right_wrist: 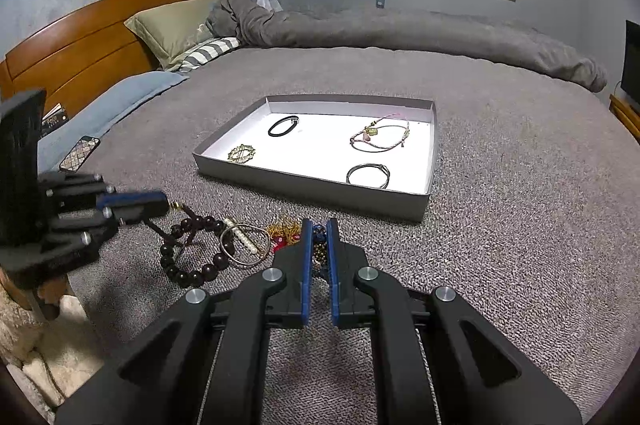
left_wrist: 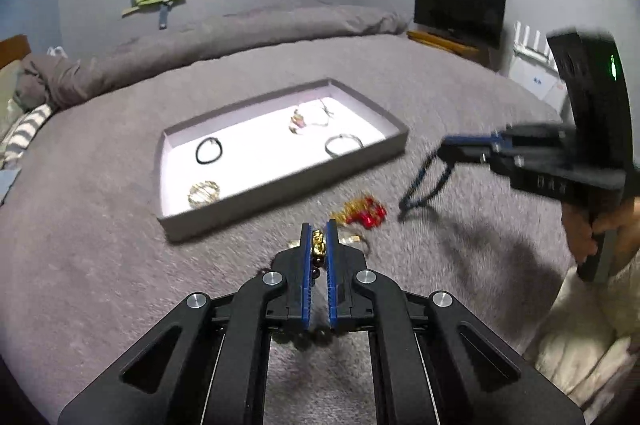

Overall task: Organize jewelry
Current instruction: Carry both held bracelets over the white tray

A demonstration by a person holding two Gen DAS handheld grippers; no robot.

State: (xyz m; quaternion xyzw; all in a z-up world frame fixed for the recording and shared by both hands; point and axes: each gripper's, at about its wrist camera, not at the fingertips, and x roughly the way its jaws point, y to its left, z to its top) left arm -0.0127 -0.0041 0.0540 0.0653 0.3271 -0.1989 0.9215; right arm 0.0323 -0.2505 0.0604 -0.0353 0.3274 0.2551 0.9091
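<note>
Rough grey woven cloth bedspread [right_wrist: 500, 185], matt grey card tray [right_wrist: 312, 187] with smooth white floor, glossy dark bead bracelet [right_wrist: 192, 249], shiny gold metal bangle [right_wrist: 244, 245], polished wooden headboard [right_wrist: 100, 45], matt black plastic left tool [left_wrist: 319, 239] with ribbed blue pads [left_wrist: 307, 249]

A wide stretch of bare grey bed cover [right_wrist: 520, 185] is left free to the right of the shallow grey cardboard tray [right_wrist: 320, 191]. The near approach is crowded by a loose heap of bracelets [right_wrist: 224, 245]. The tray's low wall must be cleared; its white floor seems largely open between four pieces.
</note>
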